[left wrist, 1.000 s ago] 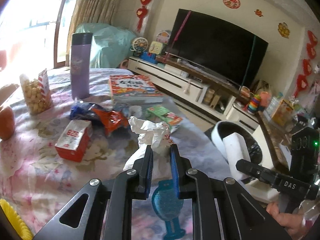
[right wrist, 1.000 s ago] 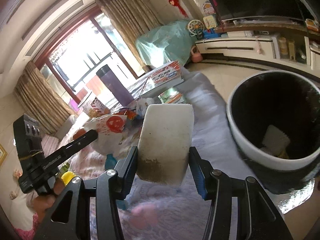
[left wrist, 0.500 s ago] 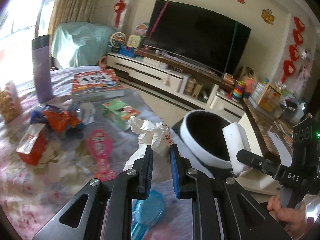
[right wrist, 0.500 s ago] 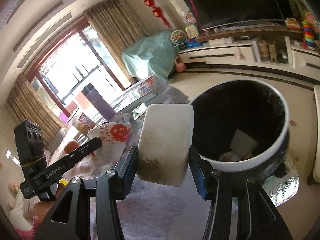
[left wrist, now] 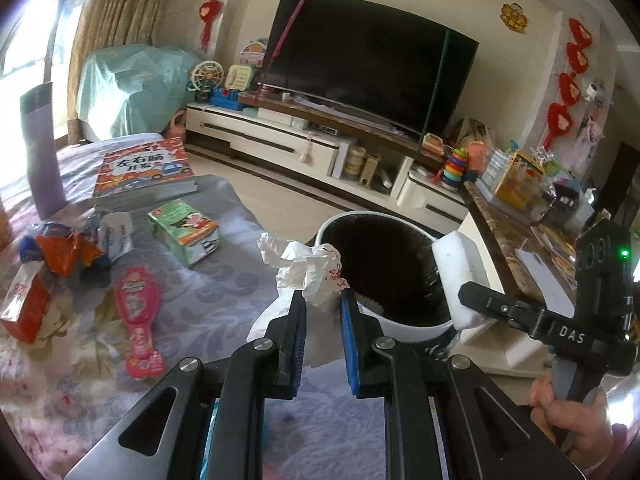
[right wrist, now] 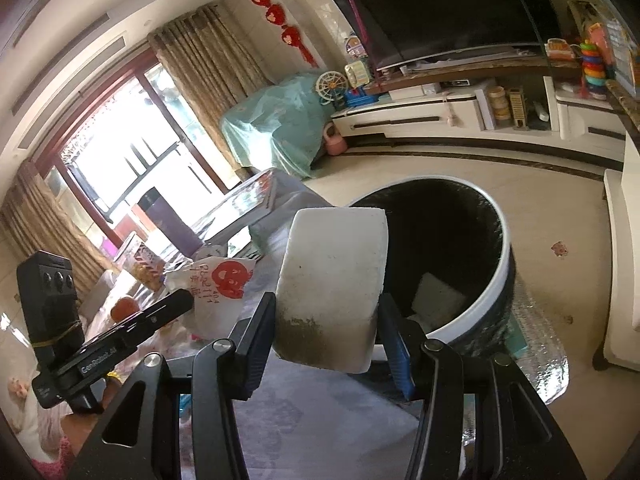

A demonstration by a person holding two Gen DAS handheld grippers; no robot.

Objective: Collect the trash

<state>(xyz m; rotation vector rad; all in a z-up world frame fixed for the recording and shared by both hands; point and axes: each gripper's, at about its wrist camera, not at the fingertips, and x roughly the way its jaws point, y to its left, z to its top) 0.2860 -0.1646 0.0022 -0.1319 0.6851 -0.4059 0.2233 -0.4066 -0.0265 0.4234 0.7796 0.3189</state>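
Left gripper (left wrist: 323, 306) pinches a crumpled white bag (left wrist: 308, 270) with red print, fingers pressed onto it, held above the table (left wrist: 224, 292) edge just beside the bin (left wrist: 404, 322). Right gripper (right wrist: 326, 322) clamps a white foam block (right wrist: 332, 276), dirty at its lower end, both fingers tight on its sides; block sits over the near rim of the bin (right wrist: 506, 268). In the left view the foam block (left wrist: 460, 276) hangs at the bin's right rim, the right gripper's arm showing below it and the hand (left wrist: 568, 412) gripping the handle. In the right view the bag (right wrist: 216, 292) is left of the block, above the table, apart from it. Bin is white-rimmed, lined black, standing on the floor against the table edge; some pale trash (right wrist: 438, 300) lies at its bottom. Left on the table: green carton (left wrist: 184, 230), pink toy (left wrist: 138, 312), orange wrapper (left wrist: 66, 250), red carton (left wrist: 26, 304), book (left wrist: 144, 172), purple flask (left wrist: 40, 148). Table has a floral purple cloth. TV (left wrist: 368, 80) on a low white stand (left wrist: 304, 148) behind.
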